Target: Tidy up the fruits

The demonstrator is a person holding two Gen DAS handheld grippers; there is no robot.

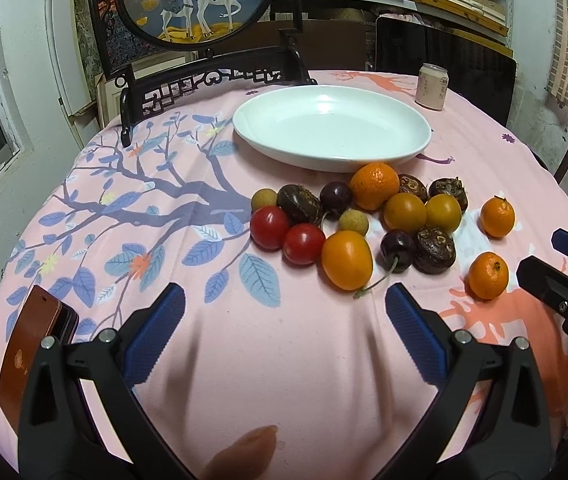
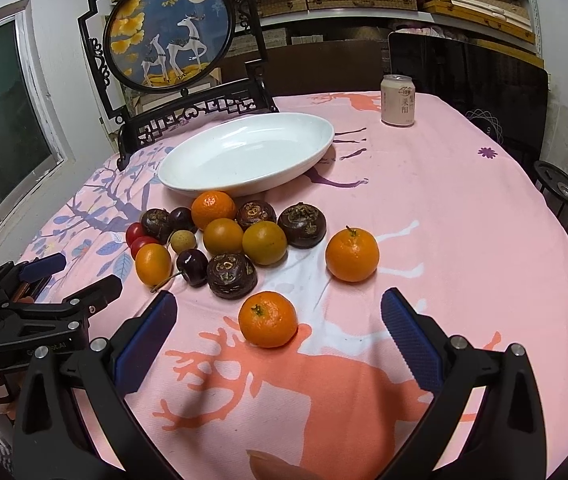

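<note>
Pink cloth printed with blue branches and coral deer is covering the tabletop (image 1: 291,360). The left gripper (image 1: 285,308) is hovering low in the left wrist view, its blue fingers (image 1: 156,336) spread wide and gripping nothing. The right gripper (image 2: 278,312) is likewise hanging released in the right wrist view, with one small mandarin (image 2: 268,319) sitting between and just beyond its fingertips, untouched. A second mandarin (image 2: 352,255) is lying apart at centre right. The main cluster of fruits (image 1: 359,216) is crowding the middle of the left wrist frame, just below the white oval dish (image 1: 331,126), which is holding nothing. A drink can (image 2: 397,99) is standing at upper right, and a phone (image 1: 34,344) is lying at lower left.
</note>
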